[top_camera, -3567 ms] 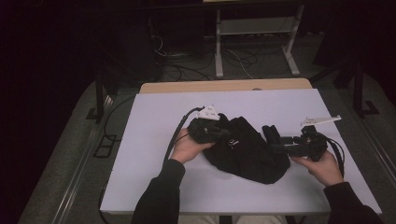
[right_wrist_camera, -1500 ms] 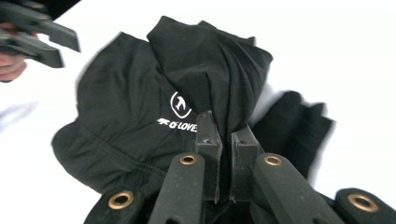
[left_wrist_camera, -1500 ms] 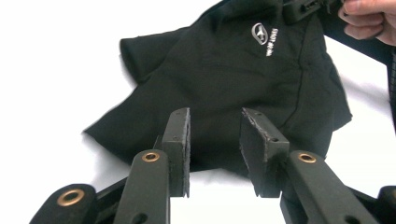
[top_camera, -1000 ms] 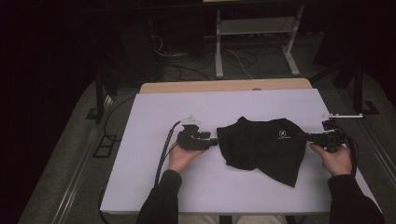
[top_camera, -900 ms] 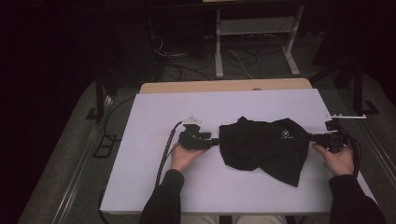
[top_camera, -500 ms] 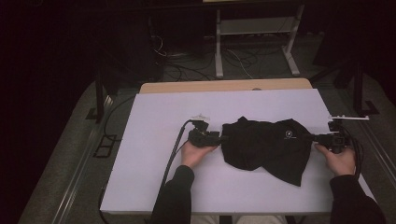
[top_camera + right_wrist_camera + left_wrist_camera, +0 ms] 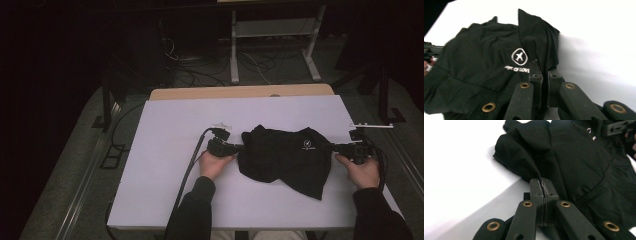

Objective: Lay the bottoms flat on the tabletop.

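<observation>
A black garment (image 7: 285, 157) with a small white airplane logo (image 7: 519, 56) lies spread across the middle of the white table (image 7: 165, 130). My left gripper (image 7: 239, 147) is at the garment's left edge. Its jaws have just been closing and now stand together, pinching a fold of the black cloth (image 7: 534, 167) at their tips. On the other side, my right gripper (image 7: 334, 148) is shut on the garment's right edge (image 7: 541, 42). Each gripper is held by a hand, and the cloth stretches between the two.
The left gripper's cable (image 7: 192, 160) runs down over the table's front edge. A wooden strip (image 7: 240, 93) borders the far side of the table. Behind it, loose cables and a metal frame (image 7: 234, 50) stand on the dark floor.
The left gripper has moved right to the garment's left edge and closed on the cloth. The garment, bunched between the hands earlier, lies spread out. The right gripper has stayed put.
</observation>
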